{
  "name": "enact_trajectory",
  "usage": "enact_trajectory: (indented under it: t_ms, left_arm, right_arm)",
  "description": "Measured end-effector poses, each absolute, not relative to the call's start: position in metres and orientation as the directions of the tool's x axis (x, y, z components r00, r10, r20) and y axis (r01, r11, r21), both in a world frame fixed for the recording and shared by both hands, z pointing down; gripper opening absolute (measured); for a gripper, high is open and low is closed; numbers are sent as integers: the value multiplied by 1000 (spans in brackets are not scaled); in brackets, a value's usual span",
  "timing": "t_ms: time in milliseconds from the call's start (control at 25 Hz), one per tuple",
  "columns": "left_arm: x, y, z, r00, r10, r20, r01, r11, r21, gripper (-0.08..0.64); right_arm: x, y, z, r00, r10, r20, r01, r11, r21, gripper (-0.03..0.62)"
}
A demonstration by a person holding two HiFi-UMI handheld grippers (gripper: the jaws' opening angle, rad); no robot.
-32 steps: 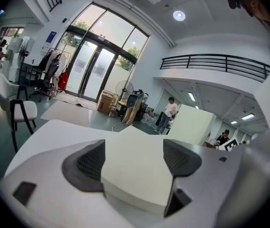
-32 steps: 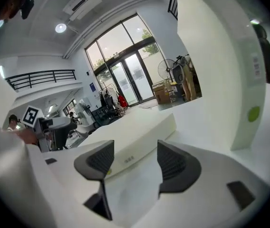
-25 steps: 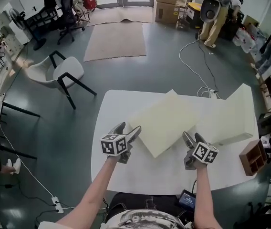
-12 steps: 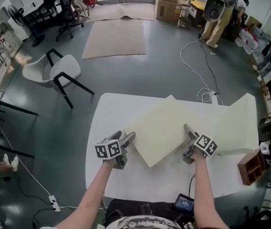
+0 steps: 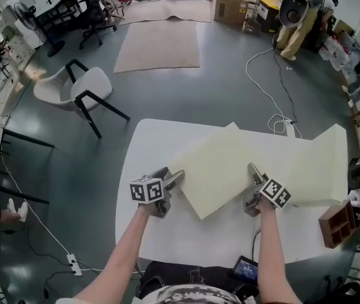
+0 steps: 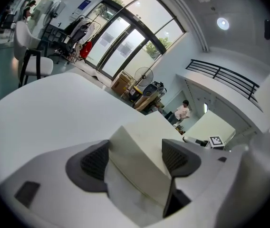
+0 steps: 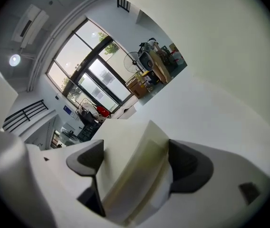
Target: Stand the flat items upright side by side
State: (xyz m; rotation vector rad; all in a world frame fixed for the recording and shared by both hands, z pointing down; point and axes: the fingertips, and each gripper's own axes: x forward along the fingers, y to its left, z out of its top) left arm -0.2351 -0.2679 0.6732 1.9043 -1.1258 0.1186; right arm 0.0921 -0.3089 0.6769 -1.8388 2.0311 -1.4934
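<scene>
One foam board (image 5: pixel 221 163) clamped in left claw (image 5: pixel 172 175) and right claw (image 5: pixel 252 173) (latter just closing)

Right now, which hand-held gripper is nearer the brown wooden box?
Right. The right hand-held gripper, whose jaws have just been closing round the cream slab, is left of the brown wooden box; the left hand-held gripper is across the slab, farther left.

White table (image 5: pixel 167 233), cream slab (image 5: pixel 221 163) lying flat, second slab (image 5: pixel 313 163) beside it
</scene>
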Motion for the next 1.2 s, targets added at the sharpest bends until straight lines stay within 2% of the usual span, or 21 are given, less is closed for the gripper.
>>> enact_trajectory:
  t_ms: [400,720,960,1200]
  left_arm:
    - [-240,-269,670,624,-634,456,-724,-251,642,347]
    - [-243,-264,658,666,-653,361,-676,-322,663,342]
    - [-245,-265,660,645,-656,391,-708,-320,630,325]
    - [-245,-262,662,679,-609,411,-689,-335,642,327]
  right_arm:
    - [83,-311,634,-321,-831,455,-791,-28,-611,399]
    - [66,-306,556,-366,-889,276,-840,189,-508,377]
    - [46,-289,496,-410,-897,165,-849,309,-429,317]
    - [25,-265,453,-451,-888,88,-840,389,-379,290]
